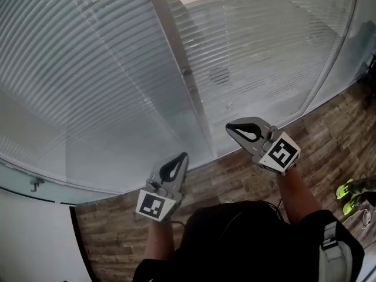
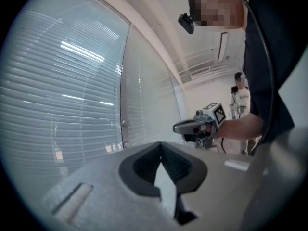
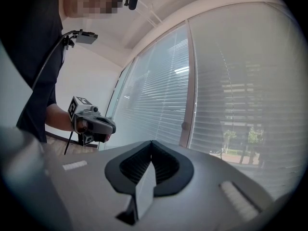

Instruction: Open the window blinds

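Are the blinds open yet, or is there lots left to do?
Nothing looks done yet: the blinds hang down over both window panes. Nothing is in hand either: the left claw and the right claw are both shut and empty, pointing at the window and touching nothing. Left to do: find the blinds' control, which I cannot spot in these pictures, and open them.

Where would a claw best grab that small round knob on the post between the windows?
Probably pinch the knob across its round rim, coming straight in from the room side: it sticks out from the upright post toward the room. The right claw is shut, so it must open first.
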`<move>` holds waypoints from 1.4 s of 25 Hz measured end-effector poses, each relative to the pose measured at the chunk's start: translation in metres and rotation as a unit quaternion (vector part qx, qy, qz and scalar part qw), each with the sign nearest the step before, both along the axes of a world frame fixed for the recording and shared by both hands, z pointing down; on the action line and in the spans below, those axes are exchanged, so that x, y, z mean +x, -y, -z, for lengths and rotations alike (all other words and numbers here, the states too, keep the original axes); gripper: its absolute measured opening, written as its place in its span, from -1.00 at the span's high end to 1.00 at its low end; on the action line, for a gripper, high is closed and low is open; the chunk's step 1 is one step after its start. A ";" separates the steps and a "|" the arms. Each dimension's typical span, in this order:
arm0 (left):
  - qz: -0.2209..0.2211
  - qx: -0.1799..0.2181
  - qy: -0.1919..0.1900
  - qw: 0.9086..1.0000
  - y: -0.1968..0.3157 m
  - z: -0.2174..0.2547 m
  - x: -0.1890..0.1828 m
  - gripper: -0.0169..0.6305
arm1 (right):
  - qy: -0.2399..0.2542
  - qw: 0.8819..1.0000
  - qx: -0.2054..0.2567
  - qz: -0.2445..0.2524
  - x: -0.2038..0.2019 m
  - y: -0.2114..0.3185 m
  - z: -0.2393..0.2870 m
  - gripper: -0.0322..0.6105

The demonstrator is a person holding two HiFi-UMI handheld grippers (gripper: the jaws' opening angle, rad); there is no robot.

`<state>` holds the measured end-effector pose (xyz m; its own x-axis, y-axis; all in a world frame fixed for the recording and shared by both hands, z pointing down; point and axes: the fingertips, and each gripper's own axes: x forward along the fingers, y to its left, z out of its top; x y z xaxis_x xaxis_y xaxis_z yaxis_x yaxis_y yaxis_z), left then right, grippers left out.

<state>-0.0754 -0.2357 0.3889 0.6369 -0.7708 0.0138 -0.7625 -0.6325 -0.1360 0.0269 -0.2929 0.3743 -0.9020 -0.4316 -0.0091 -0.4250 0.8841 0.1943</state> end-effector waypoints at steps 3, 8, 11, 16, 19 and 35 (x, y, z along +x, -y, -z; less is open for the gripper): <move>0.003 0.001 -0.001 1.000 0.001 0.001 -0.001 0.93 | -0.006 1.000 0.008 0.005 -0.003 0.003 0.003 0.88; 0.002 0.011 0.001 1.000 0.002 0.006 0.003 0.93 | -0.004 1.000 0.013 0.013 -0.008 0.005 0.010 0.88; 0.011 0.011 0.001 1.000 -0.001 0.006 -0.003 0.93 | -0.015 0.999 0.020 0.025 -0.020 0.006 0.005 0.88; 0.019 0.006 0.004 1.000 -0.001 0.002 -0.008 0.93 | -0.011 0.999 0.031 0.028 -0.023 0.006 0.013 0.88; 0.020 0.007 0.003 1.000 -0.002 0.002 -0.011 0.93 | -0.017 0.999 0.033 0.022 -0.025 0.011 0.011 0.88; -0.013 0.002 0.000 1.000 0.004 -0.006 -0.035 0.93 | -0.154 0.981 0.114 -0.044 -0.060 0.054 0.018 0.59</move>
<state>-0.1103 -0.2394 0.3948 0.6572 -0.7536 0.0113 -0.7454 -0.6521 -0.1383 -0.0334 -0.3466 0.3559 -0.8364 -0.5265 0.1521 -0.3883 0.7652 0.5135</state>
